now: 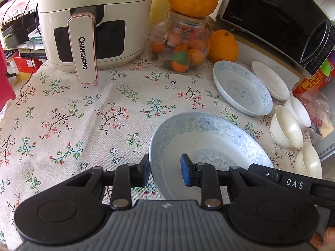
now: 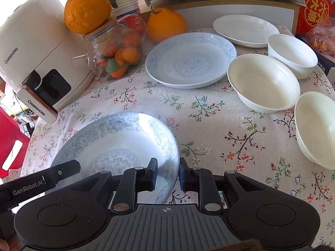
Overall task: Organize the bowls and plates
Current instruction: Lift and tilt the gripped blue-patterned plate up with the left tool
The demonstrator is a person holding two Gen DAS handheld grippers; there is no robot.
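While you held it between both grippers, the big blue-patterned plate (image 2: pixel 117 146) hung tilted just above the floral bench (image 1: pixel 83 125), off its near middle. Your left gripper (image 1: pixel 165 171) pinched the plate's left rim, 1 pad outside and 1 inside; your right gripper (image 2: pixel 167 174) pinched the opposite rim the same way. It looked like glazed ceramic: stiff, fairly heavy, slick and breakable, so I judged the rim the only sound hold, with 2 opposed grips to stop it swinging.

Behind it, the air fryer (image 1: pixel 90 25) crowded the far left, and the microwave (image 1: pixel 278 21) closed the far right. A second blue plate (image 2: pixel 190 60) lay flat ahead, the likely stacking spot, touching nothing I could see. The white plate (image 2: pixel 245 29) sat beyond it, and 3 white bowls (image 2: pixel 263 83) lined the right edge. Open cloth lay between the held plate and the second blue plate, giving you a free path.
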